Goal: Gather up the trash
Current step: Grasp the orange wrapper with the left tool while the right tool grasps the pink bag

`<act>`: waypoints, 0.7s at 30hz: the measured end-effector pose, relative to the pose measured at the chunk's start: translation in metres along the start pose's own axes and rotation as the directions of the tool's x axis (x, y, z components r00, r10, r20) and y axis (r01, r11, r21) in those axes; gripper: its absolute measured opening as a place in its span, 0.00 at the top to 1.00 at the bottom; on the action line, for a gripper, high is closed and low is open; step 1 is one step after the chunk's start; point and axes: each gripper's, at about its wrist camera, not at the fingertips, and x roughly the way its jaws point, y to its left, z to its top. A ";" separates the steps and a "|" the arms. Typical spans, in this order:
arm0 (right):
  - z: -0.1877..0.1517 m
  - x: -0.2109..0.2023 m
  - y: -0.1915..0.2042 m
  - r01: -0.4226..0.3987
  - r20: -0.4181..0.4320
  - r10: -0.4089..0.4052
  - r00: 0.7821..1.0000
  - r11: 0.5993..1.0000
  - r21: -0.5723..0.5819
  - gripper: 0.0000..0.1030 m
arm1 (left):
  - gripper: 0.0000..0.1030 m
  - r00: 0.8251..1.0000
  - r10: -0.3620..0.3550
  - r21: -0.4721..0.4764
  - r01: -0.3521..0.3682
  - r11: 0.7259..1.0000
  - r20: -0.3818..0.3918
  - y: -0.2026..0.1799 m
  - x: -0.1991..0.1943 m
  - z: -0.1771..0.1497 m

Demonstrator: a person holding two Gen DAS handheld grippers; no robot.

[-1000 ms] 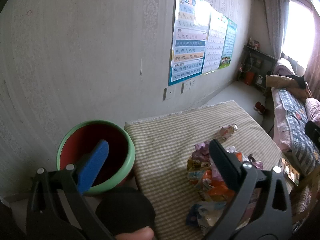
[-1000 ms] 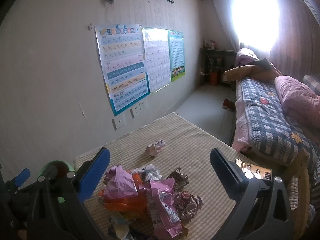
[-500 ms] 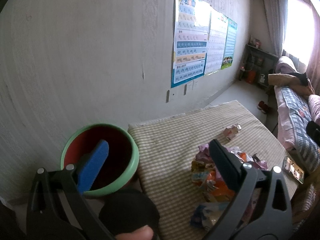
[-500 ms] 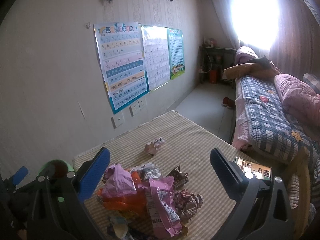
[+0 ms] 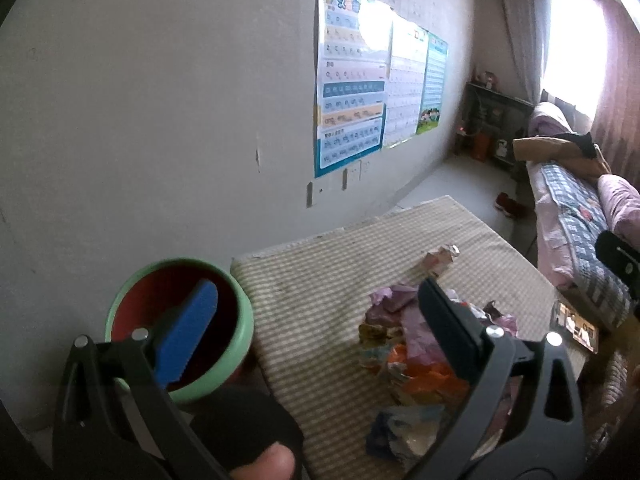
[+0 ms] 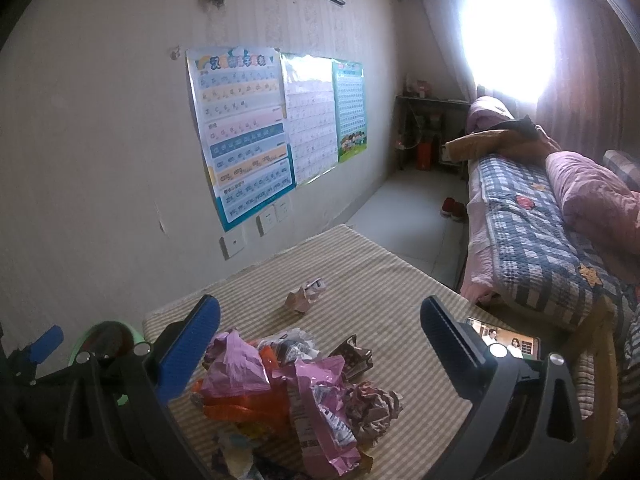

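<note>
Left wrist view, left gripper (image 5: 316, 312) jaws apart (empty) above green-rimmed bin (image 5: 236, 332), right gripper (image 6: 320, 332) agape over wrapper pile (image 6: 288, 392)

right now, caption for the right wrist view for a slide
Open right tongs hover over a pile of crumpled snack wrappers on the striped beige tablecloth, green-rimmed red bin at left.

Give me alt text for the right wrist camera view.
Open right gripper hovers over a pile of crumpled wrappers on a striped table. A green bin sits left; posters and a bed lie beyond.
</note>
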 end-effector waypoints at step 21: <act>-0.045 0.030 -0.025 -0.043 -0.142 0.045 0.989 0.999 0.021 0.07 | 0.05 0.987 -0.068 0.049 0.076 0.996 -0.143 0.000 0.031 -0.030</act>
